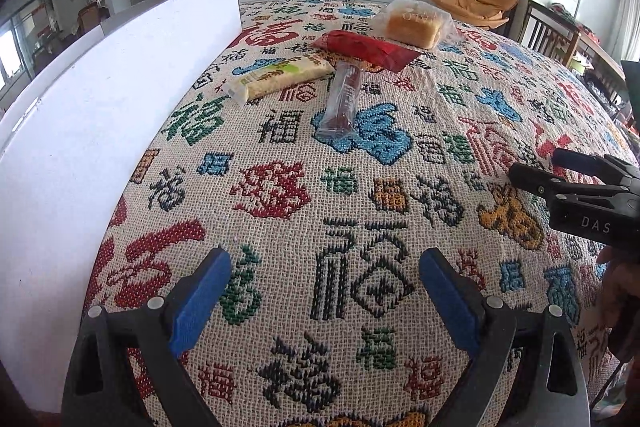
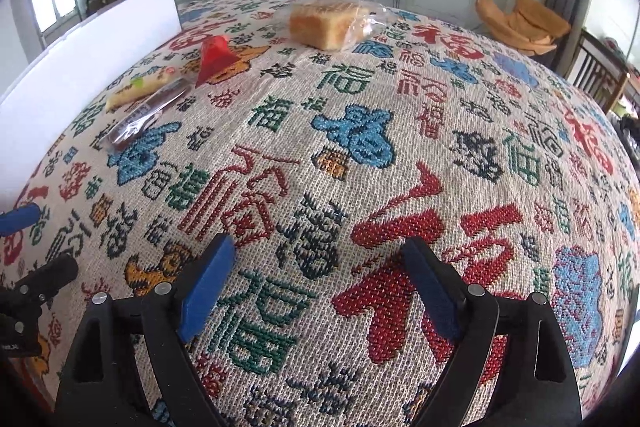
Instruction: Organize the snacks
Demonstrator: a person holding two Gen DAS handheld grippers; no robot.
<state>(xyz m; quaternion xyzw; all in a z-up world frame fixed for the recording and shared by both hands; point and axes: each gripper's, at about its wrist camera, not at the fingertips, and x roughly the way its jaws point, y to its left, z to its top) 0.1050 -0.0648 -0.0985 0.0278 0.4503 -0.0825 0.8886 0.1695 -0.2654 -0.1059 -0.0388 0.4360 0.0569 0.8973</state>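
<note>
even, soft daylight fills both views, coming from the windows (image 2: 56, 3) at the far left, which are blown out to white. the white board (image 1: 100, 99) just beside them glares slightly. shadows are faint. the woven cloth (image 1: 320, 187) is sharp; strong fisheye bending and dark vignetting curl the corners.

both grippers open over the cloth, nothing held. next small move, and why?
Probably ease the left gripper forward toward the clear-wrapped snack bar. Both it and the right gripper are open and empty, and that bar lies nearest, ahead of the left fingers, clear of the white box.
</note>
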